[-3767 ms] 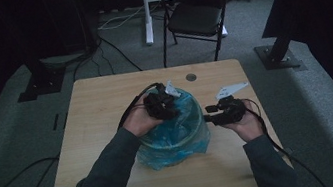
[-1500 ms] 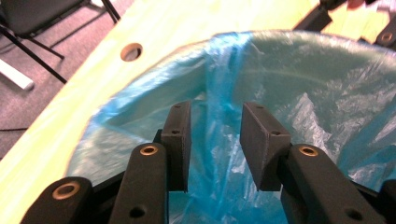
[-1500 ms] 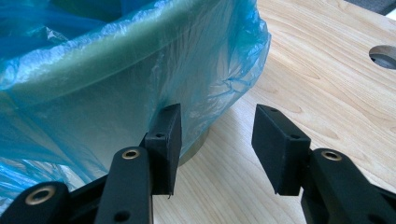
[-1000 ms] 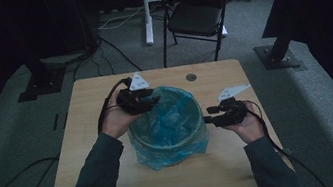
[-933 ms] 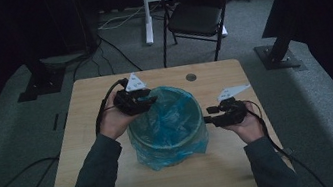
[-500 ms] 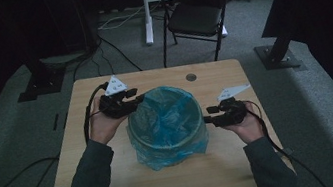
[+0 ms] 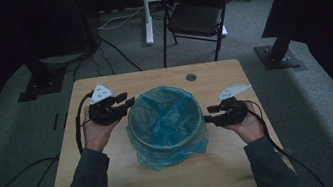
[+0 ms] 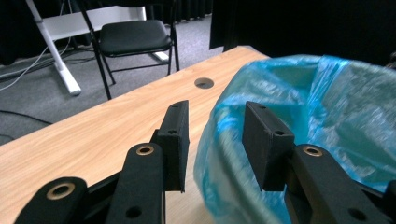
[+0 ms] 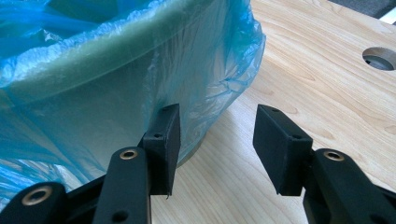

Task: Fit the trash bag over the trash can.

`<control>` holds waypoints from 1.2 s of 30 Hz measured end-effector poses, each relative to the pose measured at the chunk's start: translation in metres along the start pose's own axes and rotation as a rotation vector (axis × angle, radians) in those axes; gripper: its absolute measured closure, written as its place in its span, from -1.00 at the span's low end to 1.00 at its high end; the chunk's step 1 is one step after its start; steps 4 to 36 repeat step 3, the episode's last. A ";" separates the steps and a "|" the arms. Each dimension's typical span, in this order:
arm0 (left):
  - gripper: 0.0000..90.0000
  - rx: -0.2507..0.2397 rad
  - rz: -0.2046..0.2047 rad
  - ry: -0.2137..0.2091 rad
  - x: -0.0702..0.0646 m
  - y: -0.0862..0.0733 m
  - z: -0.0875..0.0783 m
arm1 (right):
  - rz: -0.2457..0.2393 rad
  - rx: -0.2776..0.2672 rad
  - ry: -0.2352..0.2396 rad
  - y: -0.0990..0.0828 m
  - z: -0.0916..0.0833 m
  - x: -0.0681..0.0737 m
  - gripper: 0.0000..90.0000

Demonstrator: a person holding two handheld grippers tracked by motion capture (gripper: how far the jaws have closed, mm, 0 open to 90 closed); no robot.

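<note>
Left gripper (image 7: 124,103) agape beside blue-lined bin (image 7: 167,124)

Light wooden table (image 7: 118,182) with a round hole (image 7: 191,77) near the far edge, bearing a bin (image 7: 173,145) lined with a blue bag (image 7: 165,116) at its middle.

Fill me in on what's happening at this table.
A person is fitting a blue plastic bag as a liner into a round bin on the wooden table. The bag is spread over the rim and hangs down the outside. The left gripper sits open beside the rim, nothing between its jaws. The right gripper is open too, by the bin's other side.
</note>
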State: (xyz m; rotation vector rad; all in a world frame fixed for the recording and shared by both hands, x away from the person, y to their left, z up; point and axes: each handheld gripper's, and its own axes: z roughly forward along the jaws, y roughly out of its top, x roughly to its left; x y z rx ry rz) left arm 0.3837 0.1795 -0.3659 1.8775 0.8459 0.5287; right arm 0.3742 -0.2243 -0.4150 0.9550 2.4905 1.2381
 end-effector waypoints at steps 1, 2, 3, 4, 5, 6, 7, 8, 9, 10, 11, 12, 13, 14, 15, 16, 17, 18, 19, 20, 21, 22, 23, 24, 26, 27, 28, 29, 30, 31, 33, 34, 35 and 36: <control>0.36 0.000 -0.003 0.002 0.001 -0.002 -0.001 | 0.002 -0.001 0.000 0.000 0.000 0.000 0.13; 0.35 0.000 -0.010 0.002 0.002 -0.003 -0.001 | 0.004 -0.001 -0.001 0.000 -0.001 0.000 0.12; 0.35 0.000 -0.010 0.002 0.002 -0.003 -0.001 | 0.004 -0.001 -0.001 0.000 -0.001 0.000 0.12; 0.35 0.000 -0.010 0.002 0.002 -0.003 -0.001 | 0.004 -0.001 -0.001 0.000 -0.001 0.000 0.12; 0.35 0.000 -0.010 0.002 0.002 -0.003 -0.001 | 0.004 -0.001 -0.001 0.000 -0.001 0.000 0.12; 0.35 0.000 -0.010 0.002 0.002 -0.003 -0.001 | 0.004 -0.001 -0.001 0.000 -0.001 0.000 0.12; 0.35 0.000 -0.010 0.002 0.002 -0.003 -0.001 | 0.004 -0.001 -0.001 0.000 -0.001 0.000 0.12; 0.35 0.000 -0.010 0.002 0.002 -0.003 -0.001 | 0.004 -0.001 -0.001 0.000 -0.001 0.000 0.12; 0.35 0.000 -0.010 0.002 0.002 -0.003 -0.001 | 0.004 -0.001 -0.001 0.000 -0.001 0.000 0.12; 0.35 0.000 -0.010 0.002 0.002 -0.003 -0.001 | 0.004 -0.001 -0.001 0.000 -0.001 0.000 0.12; 0.35 0.000 -0.010 0.002 0.002 -0.003 -0.001 | 0.004 -0.001 -0.001 0.000 -0.001 0.000 0.12; 0.35 0.000 -0.010 0.002 0.002 -0.003 -0.001 | 0.004 -0.001 -0.001 0.000 -0.001 0.000 0.12; 0.35 0.000 -0.010 0.002 0.002 -0.003 -0.001 | 0.004 -0.001 -0.001 0.000 -0.001 0.000 0.12; 0.35 0.000 -0.010 0.002 0.002 -0.003 -0.001 | 0.004 -0.001 -0.001 0.000 -0.001 0.000 0.12; 0.35 0.000 -0.010 0.002 0.002 -0.003 -0.001 | 0.004 -0.001 -0.001 0.000 -0.001 0.000 0.12; 0.35 0.000 -0.010 0.002 0.002 -0.003 -0.001 | 0.004 -0.001 -0.001 0.000 -0.001 0.000 0.12; 0.35 0.000 -0.010 0.002 0.002 -0.003 -0.001 | 0.004 -0.001 -0.001 0.000 -0.001 0.000 0.12; 0.35 0.000 -0.010 0.002 0.002 -0.003 -0.001 | 0.004 -0.001 -0.001 0.000 -0.001 0.000 0.12; 0.35 0.000 -0.010 0.002 0.002 -0.003 -0.001 | 0.004 -0.001 -0.001 0.000 -0.001 0.000 0.12; 0.35 0.000 -0.010 0.002 0.002 -0.003 -0.001 | 0.004 -0.001 -0.001 0.000 -0.001 0.000 0.12; 0.35 0.000 -0.010 0.002 0.002 -0.003 -0.001 | 0.004 -0.001 -0.001 0.000 -0.001 0.000 0.12; 0.35 0.000 -0.010 0.002 0.002 -0.003 -0.001 | 0.004 -0.001 -0.001 0.000 -0.001 0.000 0.12; 0.35 0.000 -0.010 0.002 0.002 -0.003 -0.001 | 0.004 -0.001 -0.001 0.000 -0.001 0.000 0.12; 0.35 0.000 -0.010 0.002 0.002 -0.003 -0.001 | 0.004 -0.001 -0.001 0.000 -0.001 0.000 0.12; 0.35 0.000 -0.010 0.002 0.002 -0.003 -0.001 | 0.004 -0.001 -0.001 0.000 -0.001 0.000 0.12; 0.35 0.000 -0.010 0.002 0.002 -0.003 -0.001 | 0.004 -0.001 -0.001 0.000 -0.001 0.000 0.12; 0.35 0.000 -0.010 0.002 0.002 -0.003 -0.001 | 0.004 -0.001 -0.001 0.000 -0.001 0.000 0.12; 0.35 0.000 -0.010 0.002 0.002 -0.003 -0.001 | 0.004 -0.001 -0.001 0.000 -0.001 0.000 0.12; 0.35 0.000 -0.010 0.002 0.002 -0.003 -0.001 | 0.004 -0.001 -0.001 0.000 -0.001 0.000 0.12; 0.35 0.000 -0.010 0.002 0.002 -0.003 -0.001 | 0.004 -0.001 -0.001 0.000 -0.001 0.000 0.12; 0.35 0.000 -0.010 0.002 0.002 -0.003 -0.001 | 0.004 -0.001 -0.001 0.000 -0.001 0.000 0.12; 0.35 0.000 -0.010 0.002 0.002 -0.003 -0.001 | 0.004 -0.001 -0.001 0.000 -0.001 0.000 0.12; 0.35 0.000 -0.010 0.002 0.002 -0.003 -0.001 | 0.004 -0.001 -0.001 0.000 -0.001 0.000 0.12; 0.35 0.000 -0.010 0.002 0.002 -0.003 -0.001 | 0.004 -0.001 -0.001 0.000 -0.001 0.000 0.12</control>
